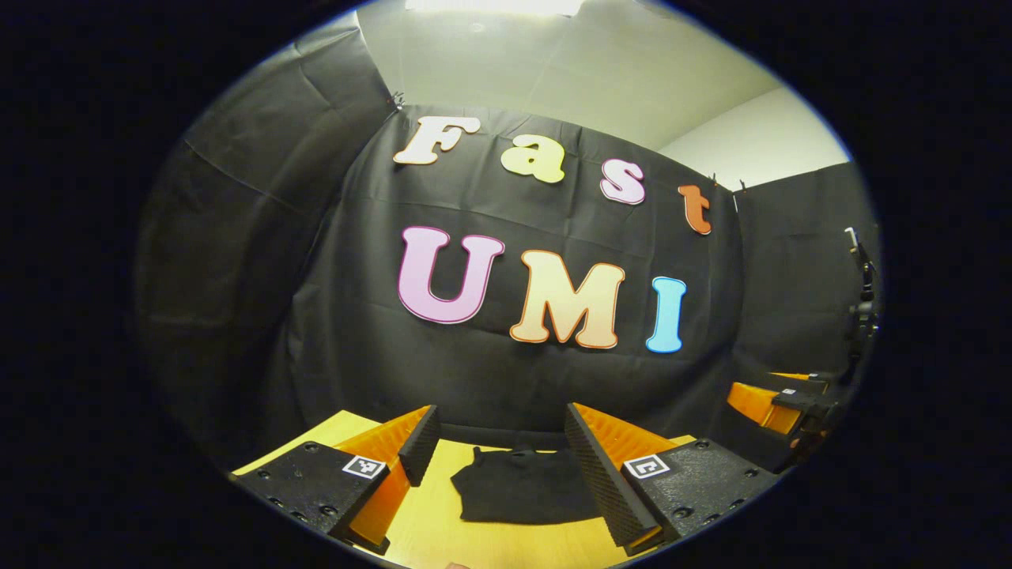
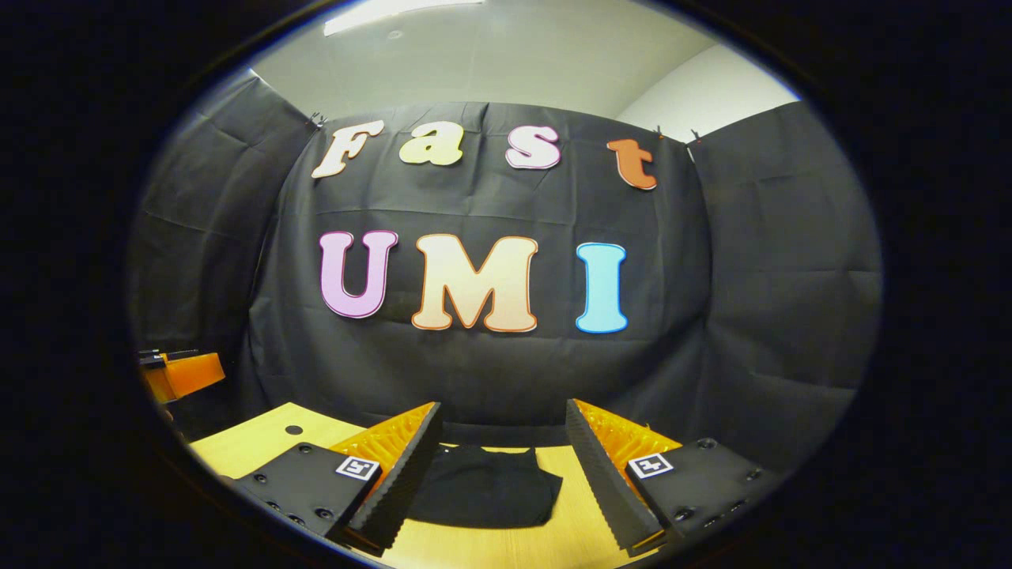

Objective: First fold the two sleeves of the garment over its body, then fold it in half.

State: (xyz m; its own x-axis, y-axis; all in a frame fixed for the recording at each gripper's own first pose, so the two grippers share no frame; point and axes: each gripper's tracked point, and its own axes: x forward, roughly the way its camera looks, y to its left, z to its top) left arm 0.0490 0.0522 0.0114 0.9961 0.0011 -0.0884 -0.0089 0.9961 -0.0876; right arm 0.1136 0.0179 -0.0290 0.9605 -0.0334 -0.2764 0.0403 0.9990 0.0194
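Our left tool [image 1: 496, 462] and right tool [image 2: 498, 462] spread, empty, raised above table [image 2: 245, 442]; garment [image 2: 486, 490] compact, looks folded, we judge task finished

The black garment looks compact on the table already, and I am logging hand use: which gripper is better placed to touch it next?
Right, narrowly. In its view the garment lies centred between the open right gripper. The open left gripper sees it offset toward one finger. Both hover above the table, touching nothing.
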